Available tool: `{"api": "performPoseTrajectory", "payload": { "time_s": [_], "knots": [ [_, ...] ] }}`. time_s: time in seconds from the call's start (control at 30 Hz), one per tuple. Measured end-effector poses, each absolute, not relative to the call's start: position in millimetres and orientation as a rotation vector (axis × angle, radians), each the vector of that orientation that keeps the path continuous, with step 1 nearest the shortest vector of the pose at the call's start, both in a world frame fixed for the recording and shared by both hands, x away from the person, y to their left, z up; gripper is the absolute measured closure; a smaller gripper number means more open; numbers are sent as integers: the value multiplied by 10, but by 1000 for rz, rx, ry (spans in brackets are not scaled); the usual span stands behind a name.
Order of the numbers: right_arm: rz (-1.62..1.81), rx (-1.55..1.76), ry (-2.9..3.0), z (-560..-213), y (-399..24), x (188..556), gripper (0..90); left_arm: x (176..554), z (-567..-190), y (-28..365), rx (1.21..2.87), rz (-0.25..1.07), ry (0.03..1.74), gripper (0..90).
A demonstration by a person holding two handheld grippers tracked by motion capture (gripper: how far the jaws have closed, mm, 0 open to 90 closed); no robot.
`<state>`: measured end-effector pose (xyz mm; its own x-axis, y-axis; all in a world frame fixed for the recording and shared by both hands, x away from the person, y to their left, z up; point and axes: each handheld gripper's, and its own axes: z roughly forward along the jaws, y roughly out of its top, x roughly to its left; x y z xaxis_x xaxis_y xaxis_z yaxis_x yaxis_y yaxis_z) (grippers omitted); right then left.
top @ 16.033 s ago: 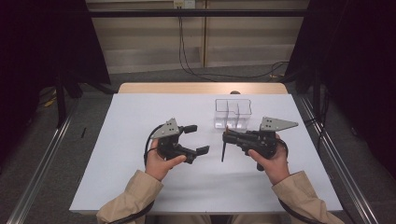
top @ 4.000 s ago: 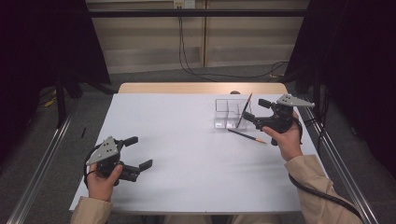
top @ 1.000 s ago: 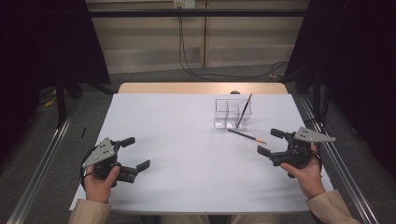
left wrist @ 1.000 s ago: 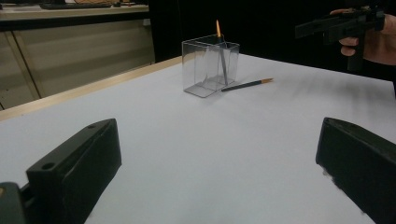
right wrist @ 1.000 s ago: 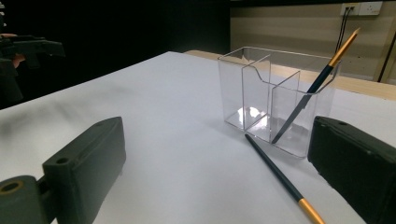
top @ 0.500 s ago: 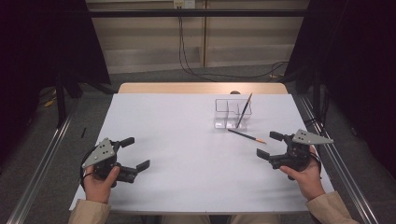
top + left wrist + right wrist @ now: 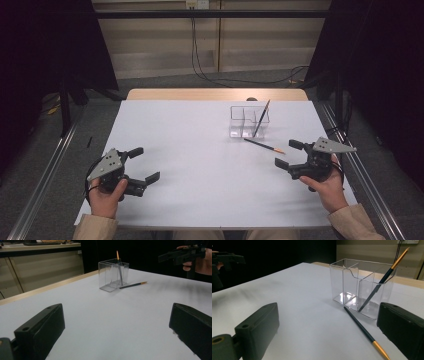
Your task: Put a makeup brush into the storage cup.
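High view shows the table [image 7: 200, 150], covered by a white sheet, with both of our grippers low over its near half. We hold the left gripper [image 7: 142, 165] near the near left corner; its jaws stand wide apart with nothing between them, and the left gripper view confirms bare white surface in the gap. We hold the right gripper [image 7: 288, 155] close to the right edge, about midway along it; its jaws are likewise spread wide and carry nothing. The clear holder [image 7: 248, 121], a transparent box divided into compartments, stands upright on the far right part of the table, well apart from the left gripper and nearer to the right one. One dark pencil [image 7: 261, 117] with a gold end leans inside the holder, tilted with its gold end up and above the rim; in the right gripper view it sits in the right-hand compartment [image 7: 384, 277]. A second pencil [image 7: 264, 145] lies flat on the table just beside the holder's near side, its gold end pointing toward the right edge. In the right gripper view this loose pencil [image 7: 364, 330] lies between our jaws, touching neither, with its dark end close to the holder's base.
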<state>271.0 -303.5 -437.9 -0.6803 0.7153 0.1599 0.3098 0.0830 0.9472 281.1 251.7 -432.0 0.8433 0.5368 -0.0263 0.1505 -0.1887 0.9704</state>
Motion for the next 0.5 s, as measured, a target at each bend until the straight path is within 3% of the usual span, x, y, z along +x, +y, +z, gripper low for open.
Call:
{"api": "performPoseTrajectory", "payload": {
  "time_s": [0.5],
  "knots": [
    [1615, 997, 2030, -4334, -2962, 2788, 38, 2804, -4338, 2560, 1737, 371, 531, 0]
  ]
}}
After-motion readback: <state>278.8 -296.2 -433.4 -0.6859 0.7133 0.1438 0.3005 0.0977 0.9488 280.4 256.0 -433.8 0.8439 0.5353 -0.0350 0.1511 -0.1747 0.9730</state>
